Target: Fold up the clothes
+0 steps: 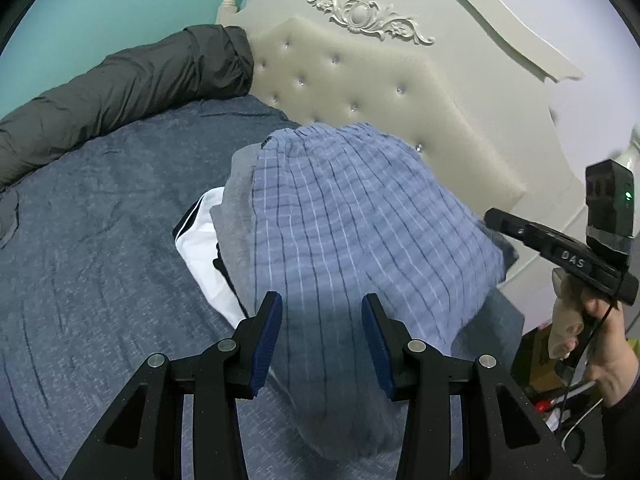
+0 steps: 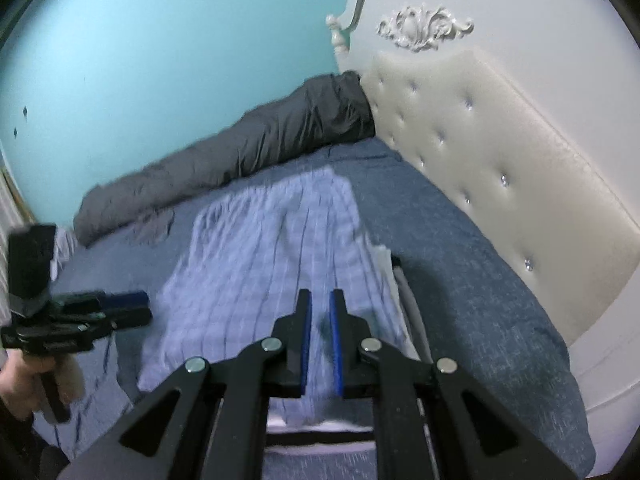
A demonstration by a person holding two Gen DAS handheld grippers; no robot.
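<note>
A blue checked shirt (image 2: 272, 256) is spread on the bed (image 1: 100, 248) over a white garment (image 1: 200, 236), with the left gripper (image 1: 322, 320) open above it and the right gripper (image 2: 320, 316) narrowly parted, empty; a hem grasp for folding seems called for.

The bed (image 2: 460, 280) has a blue textured cover. Directly on it lie a rolled dark grey duvet (image 2: 240, 160) along the turquoise wall side, and a white garment (image 1: 200, 240) under the checked blue garment (image 1: 340, 220).
</note>
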